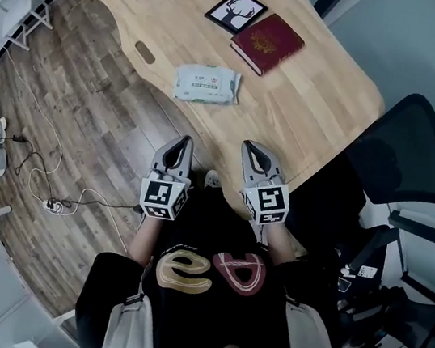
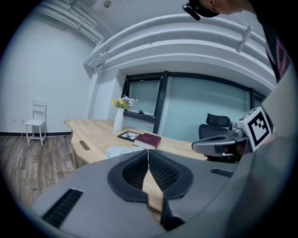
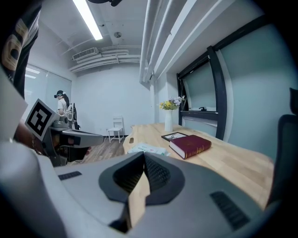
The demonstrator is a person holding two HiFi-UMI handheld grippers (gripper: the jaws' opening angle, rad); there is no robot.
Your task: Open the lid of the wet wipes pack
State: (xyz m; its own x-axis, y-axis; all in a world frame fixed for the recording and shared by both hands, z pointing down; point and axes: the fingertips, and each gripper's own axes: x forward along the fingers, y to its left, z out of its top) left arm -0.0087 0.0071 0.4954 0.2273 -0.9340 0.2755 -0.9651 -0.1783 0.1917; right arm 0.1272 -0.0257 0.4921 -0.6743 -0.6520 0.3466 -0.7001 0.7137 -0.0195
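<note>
The wet wipes pack (image 1: 206, 84) lies flat on the wooden bench (image 1: 317, 111) — its green label is too small to read. Beyond it sit a red book (image 1: 267, 43) and a framed deer picture (image 1: 236, 11). Short of the bench edge hover the left tool (image 1: 183, 142) and the right tool (image 1: 251, 148) — jaws pressed together, empty.

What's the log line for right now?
left gripper: shut, empty | right gripper: shut, empty | white-green soft wet wipes pack: untouched on light wooden table

Head view: steeply down from above the table (image 1: 320, 95). Gripper views: nearly level across it from its near edge. All share the wipes pack (image 1: 207, 84) and red book (image 1: 267, 43).
</note>
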